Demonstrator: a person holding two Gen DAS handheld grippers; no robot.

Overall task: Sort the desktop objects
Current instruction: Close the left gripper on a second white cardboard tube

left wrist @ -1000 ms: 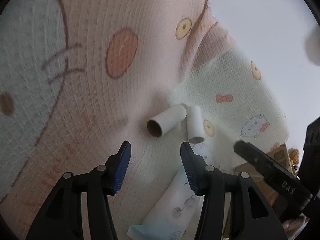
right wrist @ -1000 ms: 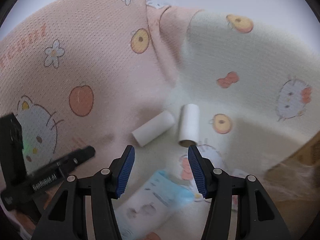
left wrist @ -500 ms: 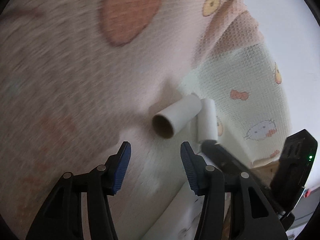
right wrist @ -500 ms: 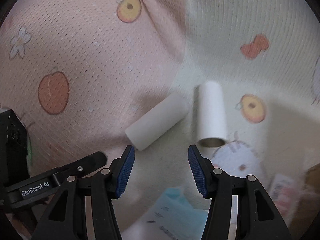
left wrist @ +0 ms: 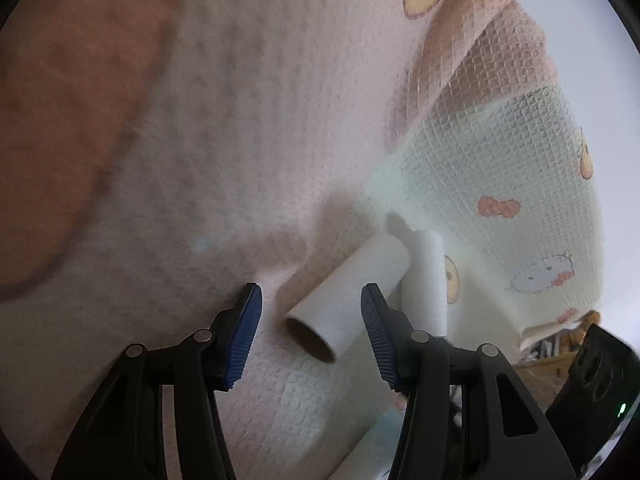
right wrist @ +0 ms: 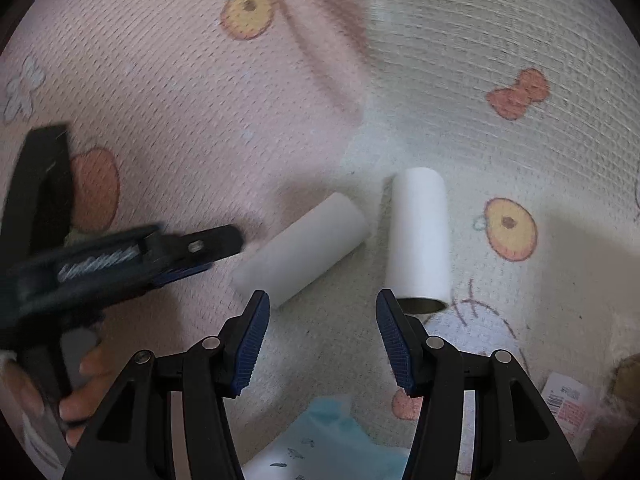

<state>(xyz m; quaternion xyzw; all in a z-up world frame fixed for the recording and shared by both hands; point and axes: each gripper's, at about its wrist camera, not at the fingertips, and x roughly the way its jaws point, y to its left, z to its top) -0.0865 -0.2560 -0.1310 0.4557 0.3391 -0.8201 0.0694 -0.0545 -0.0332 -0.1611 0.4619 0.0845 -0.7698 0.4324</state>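
The slanted paper tube (left wrist: 352,300) lies on its side on the cartoon-print blanket (left wrist: 280,120), right where the pink part of the cloth meets the pale cream part, its brown open end turned toward my left gripper (left wrist: 310,328). That gripper's jaws stand wide apart on either side of the tube's near end, the blue pads clear of the cardboard, so nothing is clamped. Just beside the slanted tube, on its far-right side, lies a second paper tube (right wrist: 418,236); from the right wrist a narrow strip of cloth shows between their far ends, while from the left wrist they overlap and I cannot tell whether they touch. My right gripper (right wrist: 318,336) hangs near both tubes with its jaws also apart and empty; the slanted tube's near end sits just beyond its left pad and the second tube's open end just beyond its right pad. To the left of the slanted tube in that view, my left gripper shows blurred and dark, with my hand (right wrist: 76,392) wrapped around its handle. On the near side of the tubes, below the right gripper, lies a light blue packet (right wrist: 320,440). Well to the right of the second tube, at the blanket's edge, a small pink-and-white label (right wrist: 568,400) lies on the cloth.
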